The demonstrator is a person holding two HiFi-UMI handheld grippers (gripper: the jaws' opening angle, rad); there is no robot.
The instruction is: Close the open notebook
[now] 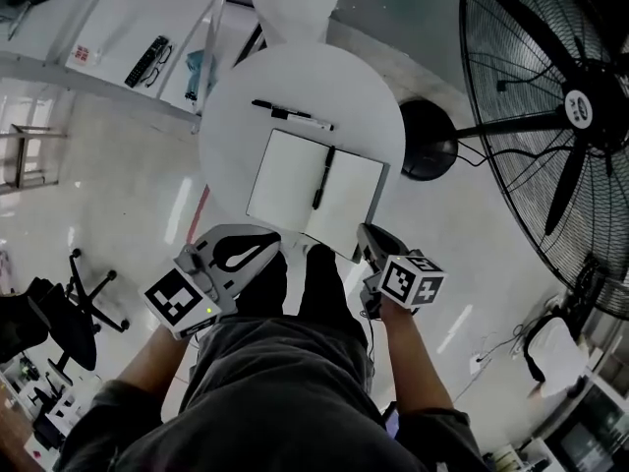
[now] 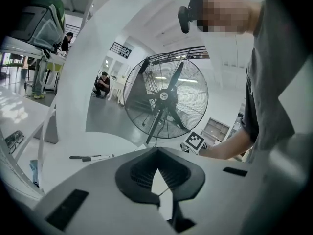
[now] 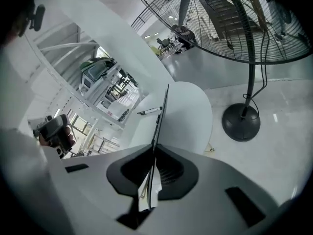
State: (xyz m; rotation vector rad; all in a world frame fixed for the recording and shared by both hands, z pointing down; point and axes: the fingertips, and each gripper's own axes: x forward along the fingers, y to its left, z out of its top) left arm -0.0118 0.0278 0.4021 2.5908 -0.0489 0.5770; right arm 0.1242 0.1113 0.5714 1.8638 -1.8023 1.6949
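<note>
Where the fingers of the right gripper met, they were pinched tight on the near edge of the notebook, at its right-hand half. That gripper's view showed the leaf edge-on between them. Left gripper: fingers together, nothing in them, just beside the notebook's near edge; contact not clear. Notebook lay open on the round white surface, a pen along its spine, near edge close to the rim. Marker lay beyond the far edge, apart from it. Bare surface to the left and beyond. Fan stood off to the right, its base on the floor close beside the rim.
</note>
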